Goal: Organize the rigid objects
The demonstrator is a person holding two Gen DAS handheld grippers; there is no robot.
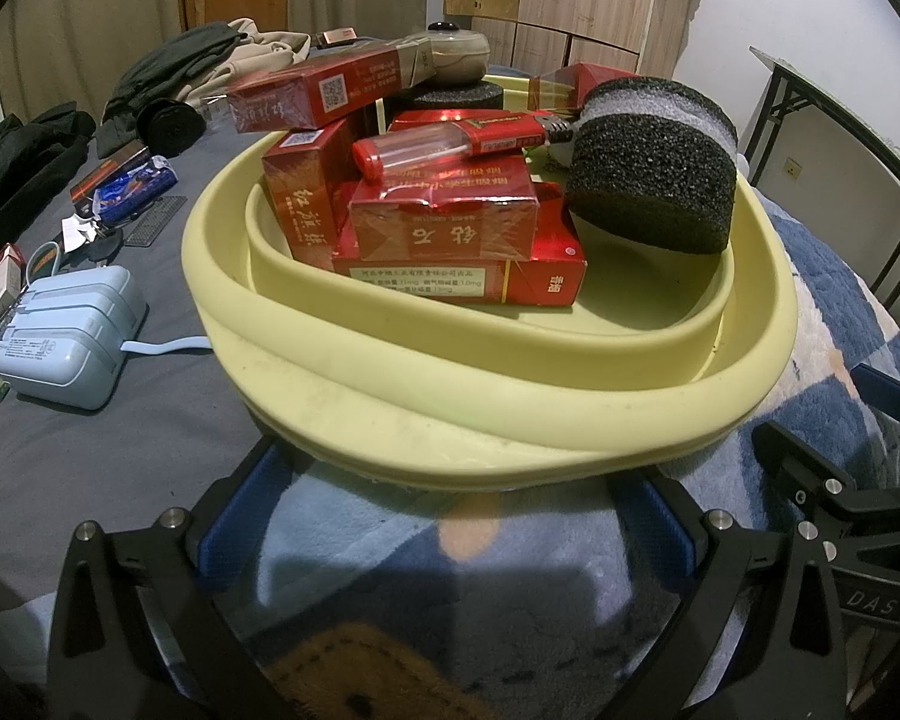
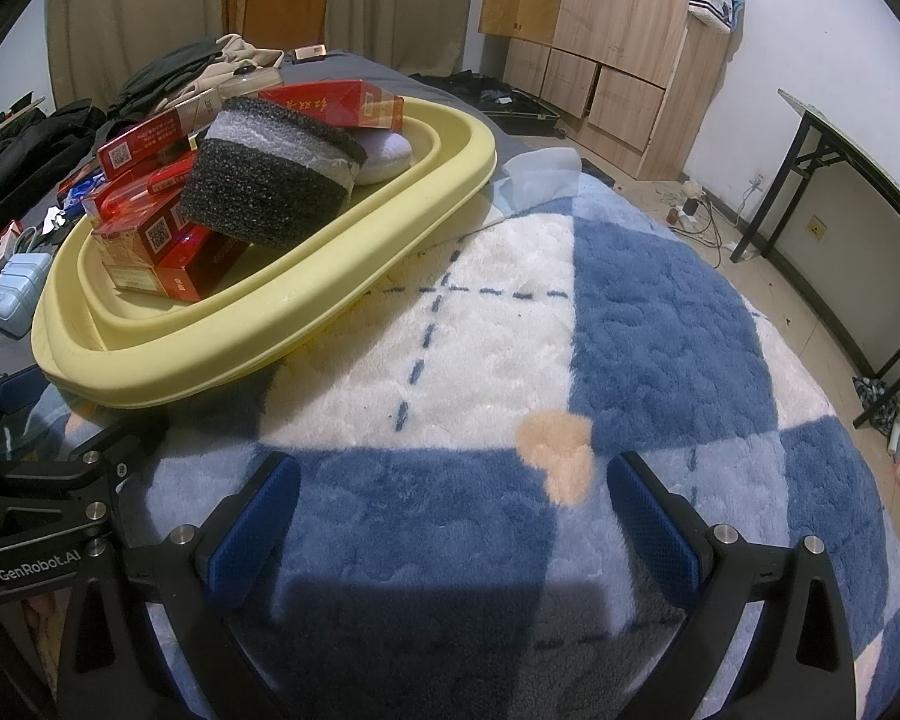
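1. Nearest first: the left gripper (image 1: pixel 444 531) is spread wide and empty, sitting right at the front rim of the yellow basin (image 1: pixel 510 414). The right gripper (image 2: pixel 444 516) is also spread and holding nothing, over the checked blanket (image 2: pixel 660 312), off to the basin's right.
2. The basin sits on the bed, partly on the blanket, and it's packed: red cigarette boxes (image 1: pixel 459 276) stacked at odd angles, a red lighter (image 1: pixel 450 141) lying on top, and a black foam roll (image 1: pixel 654 180) leaning on the right side.
3. Looks like we're between picks.
4. Further out on the grey sheet: a pale blue charger (image 1: pixel 66 339) and a blue pack (image 1: pixel 135 186) not yet collected. I'd guess the left goes for the charger next. It's bulky, so it needs a wide, square grab.
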